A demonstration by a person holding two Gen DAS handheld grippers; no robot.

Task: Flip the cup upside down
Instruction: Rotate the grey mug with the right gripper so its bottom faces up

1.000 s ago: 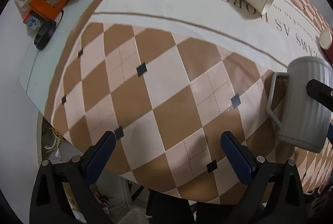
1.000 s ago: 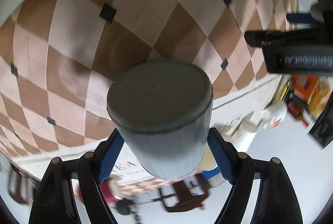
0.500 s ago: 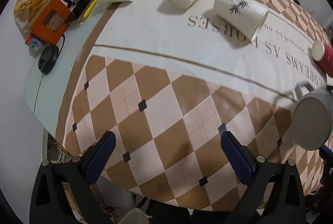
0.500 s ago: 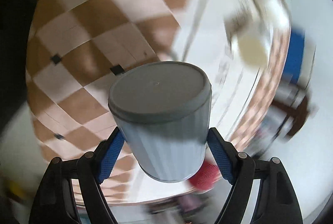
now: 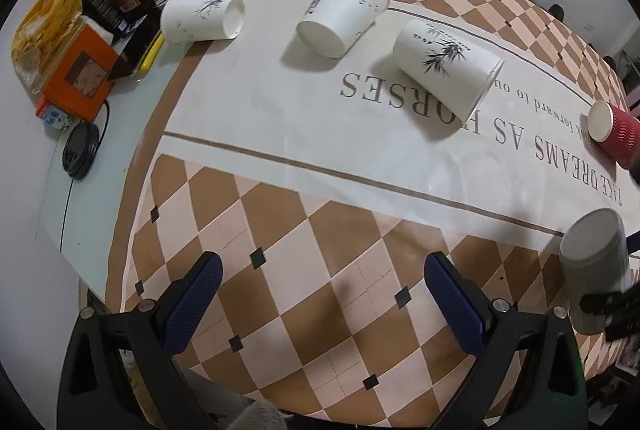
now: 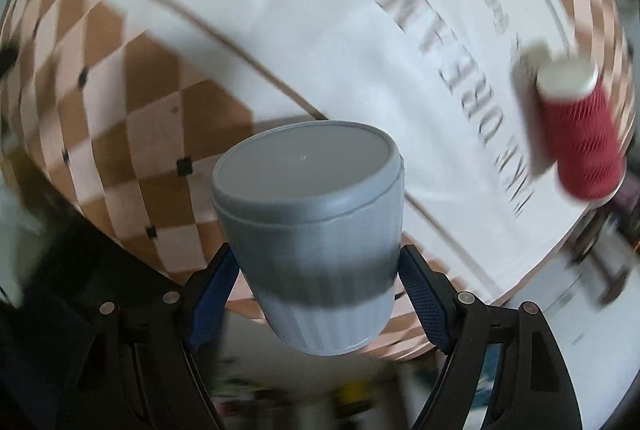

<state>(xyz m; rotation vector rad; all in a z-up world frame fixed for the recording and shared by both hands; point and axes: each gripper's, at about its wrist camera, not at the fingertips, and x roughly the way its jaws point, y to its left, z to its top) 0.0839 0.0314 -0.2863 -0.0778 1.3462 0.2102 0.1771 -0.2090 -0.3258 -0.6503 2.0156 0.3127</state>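
Right wrist view: the grey cup (image 6: 316, 242) was clamped between the right gripper (image 6: 318, 294) fingers, base outward, above the surface (image 6: 280, 10), presumably for inverted placement. The left gripper (image 5: 320, 290) fingers were spread, empty.

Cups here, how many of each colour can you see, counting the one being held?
White paper cups: 3
Red cup: 1
Grey cup: 1, clamped in the right gripper
Total: 5
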